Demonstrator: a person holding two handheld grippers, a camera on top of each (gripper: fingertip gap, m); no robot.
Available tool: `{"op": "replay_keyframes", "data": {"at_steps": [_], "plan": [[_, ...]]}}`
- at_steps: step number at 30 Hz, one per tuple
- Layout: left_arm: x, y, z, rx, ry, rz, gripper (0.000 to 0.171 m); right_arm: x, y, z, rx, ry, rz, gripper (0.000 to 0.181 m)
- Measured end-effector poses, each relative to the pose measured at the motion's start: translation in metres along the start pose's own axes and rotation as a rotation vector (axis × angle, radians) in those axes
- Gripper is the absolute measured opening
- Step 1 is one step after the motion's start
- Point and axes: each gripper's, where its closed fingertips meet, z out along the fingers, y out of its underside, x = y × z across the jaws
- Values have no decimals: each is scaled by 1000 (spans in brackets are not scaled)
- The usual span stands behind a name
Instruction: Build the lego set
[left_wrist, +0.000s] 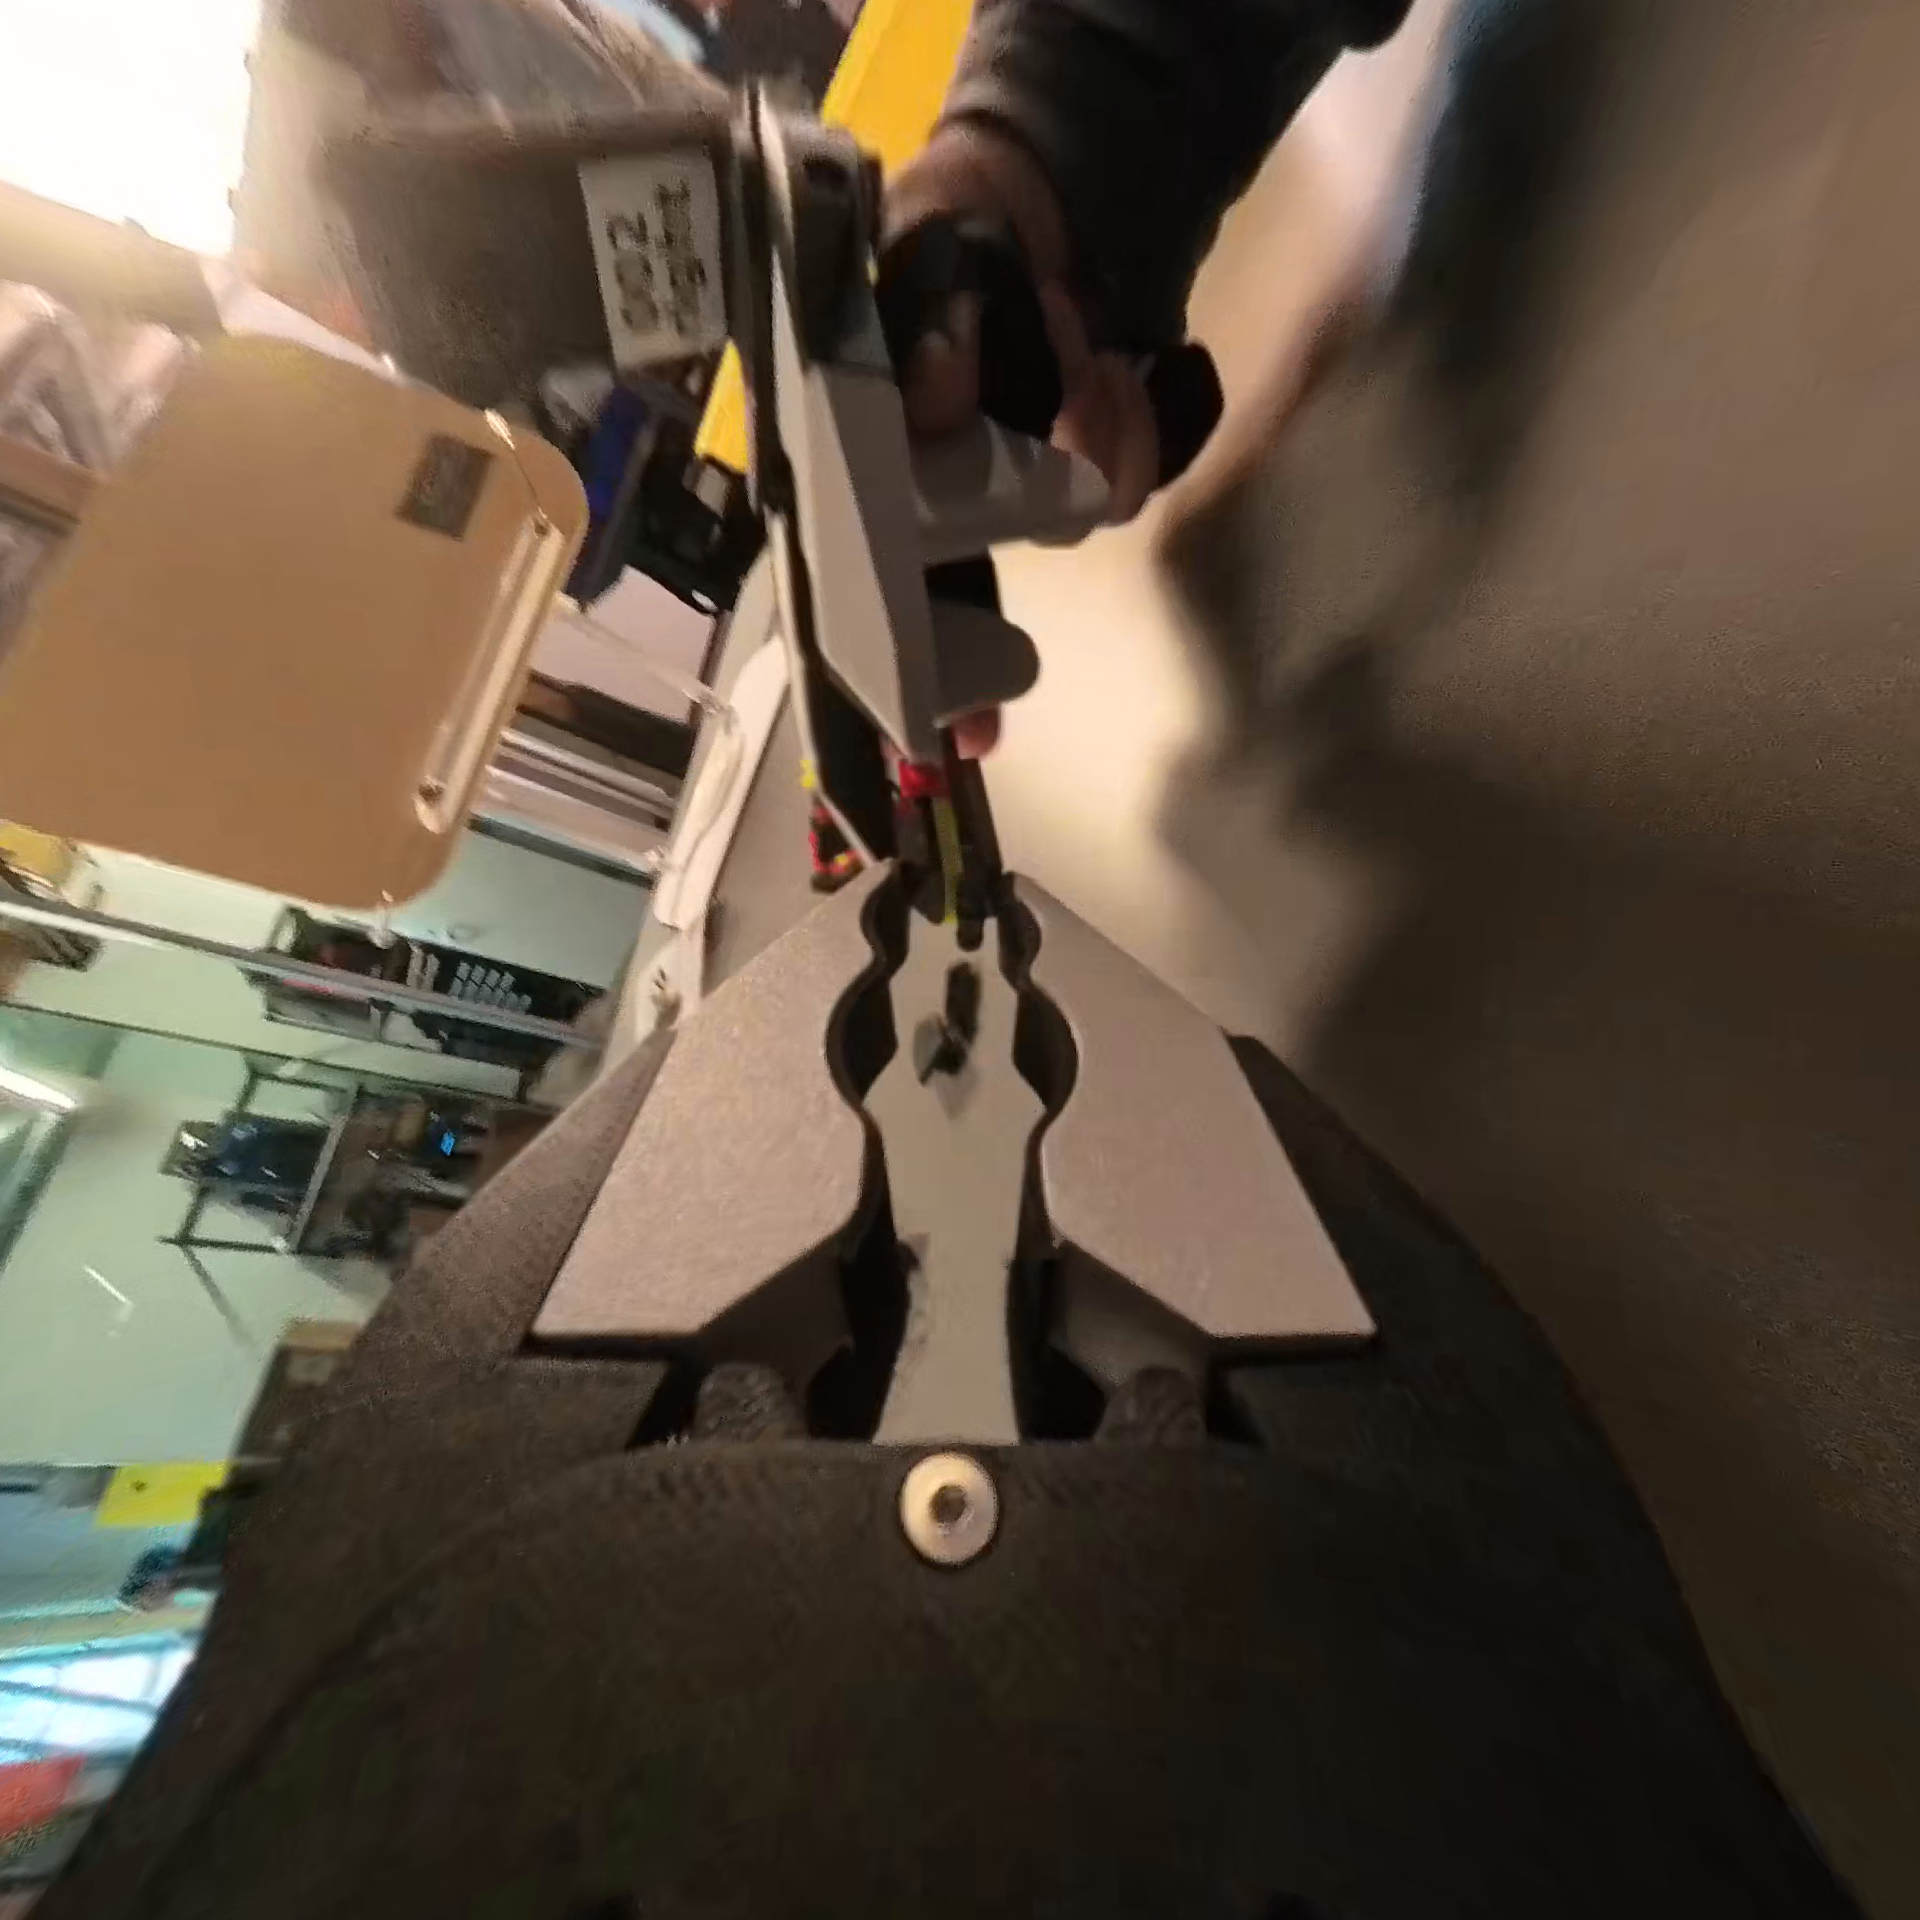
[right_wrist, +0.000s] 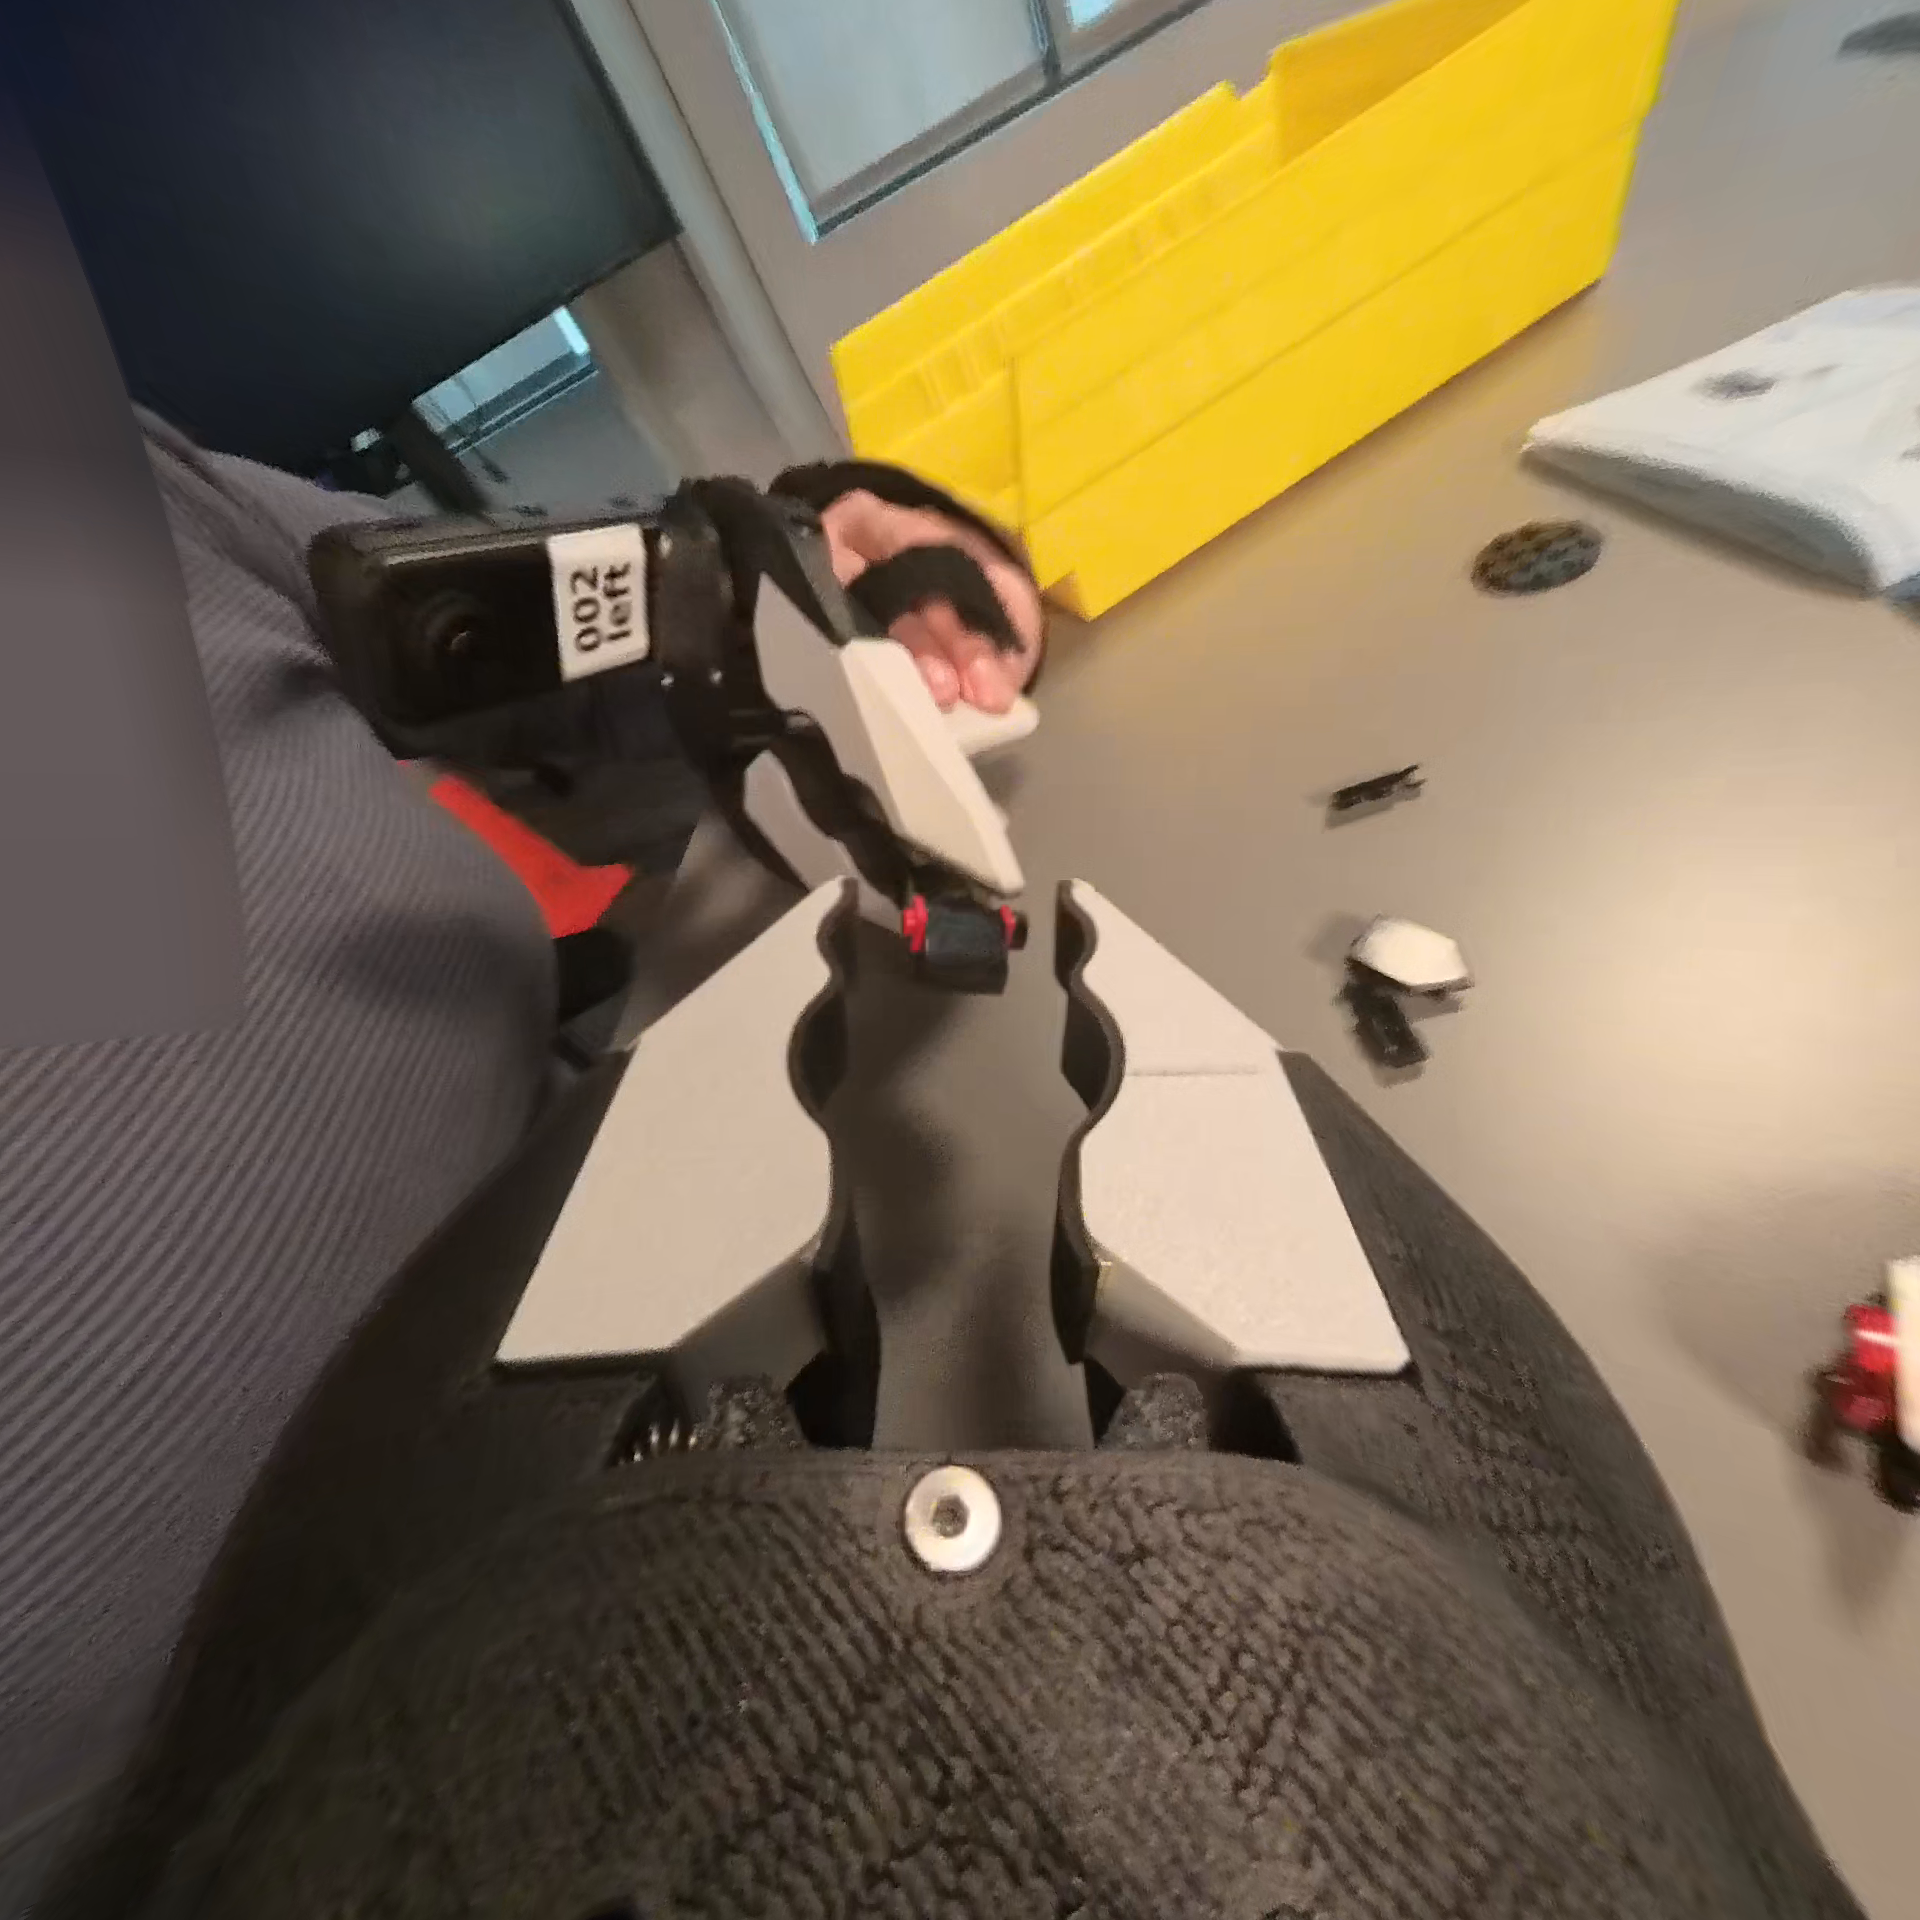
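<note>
Table (right_wrist: 1558, 727): grey surface, filling the right and far part of the right wrist view; all loose items rest on it.
Yellow bin (right_wrist: 1247, 312): long open plastic bin at the far side of the table, its long axis running from near-left to far-right.
Folded cloth (right_wrist: 1766, 436): pale blue-white, at the far right, well apart from the bin.
Right gripper (right_wrist: 951, 914): fingers spread, with a clear gap between the tips; the lego assembly sits in that gap, untouched by either finger.
Left gripper (left_wrist: 951, 904): fingers pressed in on the near end of the lego assembly, pinching it at the tips. In the right wrist view the same tool reaches in from the far left, held by a gloved hand (right_wrist: 935, 613).
Lego assembly (right_wrist: 961, 935): small black piece with red pins at both ends. In the right wrist view its long axis lies left to right across the gap. In the left wrist view it extends away from the tips (left_wrist: 940, 842), a yellow strip along its length.
Loose parts: a white curved piece (right_wrist: 1408, 951), a black strip (right_wrist: 1377, 795), a dark round disc (right_wrist: 1538, 556), and a red and white cluster (right_wrist: 1870, 1382) at the right edge.
</note>
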Motion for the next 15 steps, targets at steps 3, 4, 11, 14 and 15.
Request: {"op": "replay_keyframes", "data": {"at_steps": [3, 4, 11, 14, 15], "plan": [[10, 14, -6, -65, 87, -170, 16, 17, -14, -9, 88, 162, -154, 41], [13, 19, -8, -89, 132, -272, 16, 24, -19, -14, 120, 236, -234, 40], [18, 44, -10, -181, 373, -811, 16, 51, -48, -46, 294, 643, -583, 28], [28, 58, -11, -271, 416, -801, 16, 57, -50, -55, 310, 739, -669, 24], [29, 58, -11, -276, 424, -793, 16, 57, -50, -57, 320, 755, -682, 24]]}}
